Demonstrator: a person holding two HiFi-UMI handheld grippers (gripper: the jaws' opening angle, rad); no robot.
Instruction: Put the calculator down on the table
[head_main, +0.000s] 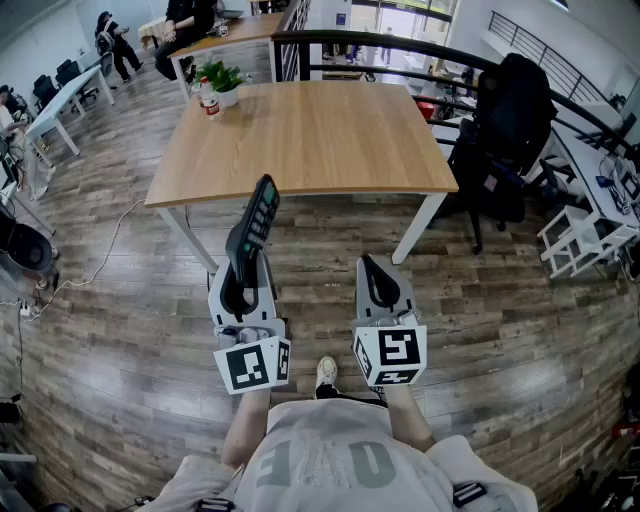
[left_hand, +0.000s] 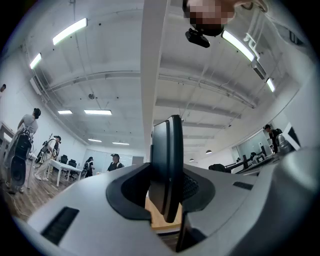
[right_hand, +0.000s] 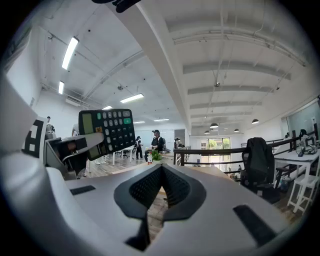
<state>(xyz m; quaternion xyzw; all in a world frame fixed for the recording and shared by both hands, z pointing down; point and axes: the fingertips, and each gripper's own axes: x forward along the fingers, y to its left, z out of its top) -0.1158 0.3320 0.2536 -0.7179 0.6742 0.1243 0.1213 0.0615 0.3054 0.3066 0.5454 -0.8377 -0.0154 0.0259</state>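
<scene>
Nearest the person, the left gripper (head_main: 243, 283) pinches the lower end of the black calculator (head_main: 256, 222), which sticks up and forward in the air, short of the table's near edge. Beside it, the right gripper (head_main: 378, 283) has its jaws pressed together on nothing. Beyond them stands the wooden table (head_main: 320, 140), with a potted plant (head_main: 224, 80) and a bottle (head_main: 209, 98) at its far left corner.
</scene>
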